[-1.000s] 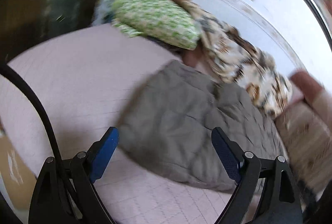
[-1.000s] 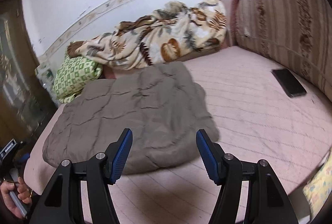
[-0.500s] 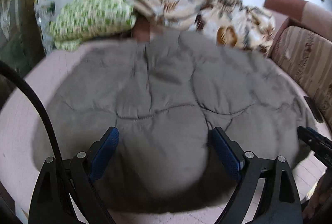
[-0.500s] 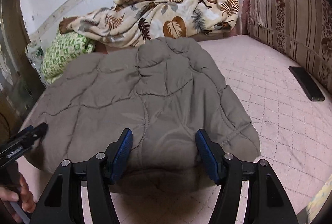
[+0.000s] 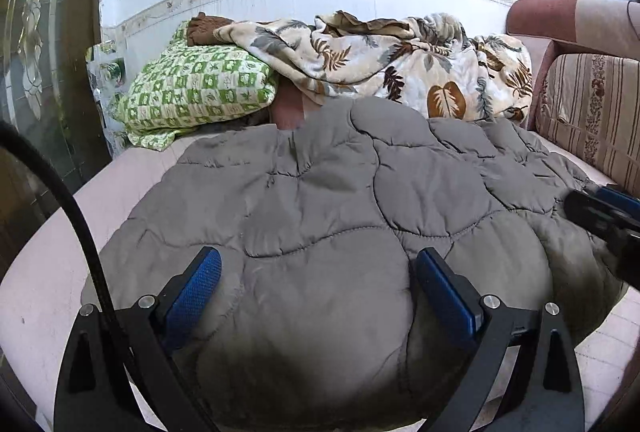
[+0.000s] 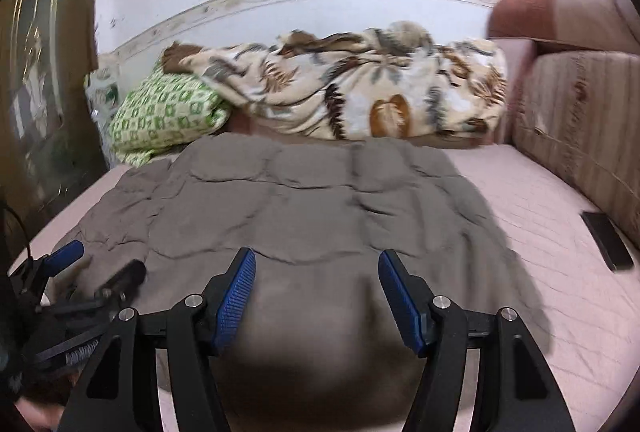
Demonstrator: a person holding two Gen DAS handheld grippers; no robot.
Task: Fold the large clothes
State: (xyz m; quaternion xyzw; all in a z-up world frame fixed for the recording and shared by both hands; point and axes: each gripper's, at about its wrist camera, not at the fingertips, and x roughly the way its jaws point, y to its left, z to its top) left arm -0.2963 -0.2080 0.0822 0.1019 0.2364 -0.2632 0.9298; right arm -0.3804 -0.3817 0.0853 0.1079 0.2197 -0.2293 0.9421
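- Left wrist view: the big grey puffy quilted jacket (image 5: 320,200) lies flat on the pink quilted bed cover (image 5: 36,264). It fills the middle and bottom of the frame.
- The left gripper (image 5: 316,296) sits at the bottom middle. Its blue pads are wide apart and opening more. The jacket's near edge bulges up between them, but the pads do not squeeze it.
- Right wrist view: the right gripper (image 6: 316,292) is at the bottom middle, about half open. The jacket (image 6: 304,208) lies between and under its pads too, with no squeeze that I can see.
- The jacket's long side runs left to right across both frames. Each gripper points at the near edge, and both look about as near to it.
- My guess: the next move is to pinch that near edge and lift it toward the leaf-print blanket (image 5: 392,64) at the top.
- A second ago the left view was tilted and the jacket sat off to the right. Now it is level and the jacket is straight ahead and much closer in both views.
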